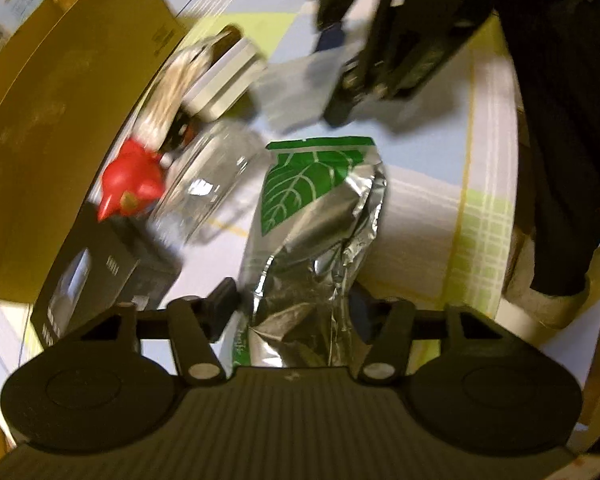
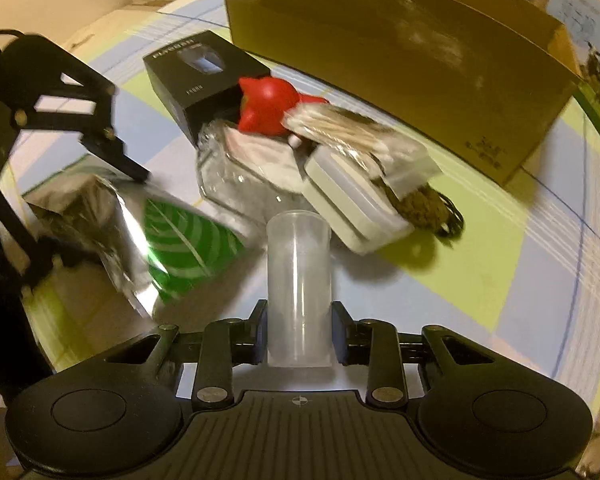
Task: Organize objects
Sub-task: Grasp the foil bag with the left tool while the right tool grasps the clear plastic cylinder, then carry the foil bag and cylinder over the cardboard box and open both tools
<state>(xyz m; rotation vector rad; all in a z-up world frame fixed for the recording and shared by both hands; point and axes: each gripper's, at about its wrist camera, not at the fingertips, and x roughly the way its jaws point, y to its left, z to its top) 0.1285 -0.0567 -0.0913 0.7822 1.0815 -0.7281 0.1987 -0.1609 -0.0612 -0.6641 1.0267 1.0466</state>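
Note:
My left gripper [image 1: 292,312] is shut on a silver foil pouch with a green leaf print [image 1: 320,216], held over the table; it also shows in the right wrist view [image 2: 140,236] with the left gripper [image 2: 116,160] on it. My right gripper [image 2: 300,336] is shut on a translucent plastic tube [image 2: 298,284] standing between its fingers. In the left wrist view the right gripper [image 1: 384,40] hangs above a blurred clear item. A pile sits ahead: a red toy [image 2: 270,106], a clear glass jar [image 2: 244,176], a white case [image 2: 360,204], a black box [image 2: 204,76].
A large tan cardboard box [image 2: 400,48] stands behind the pile, also in the left wrist view [image 1: 60,128]. A brown furry item [image 2: 424,208] lies by the white case. The table has a checked blue, green and white cloth [image 2: 480,280]. A person's dark clothing [image 1: 560,120] is at the right.

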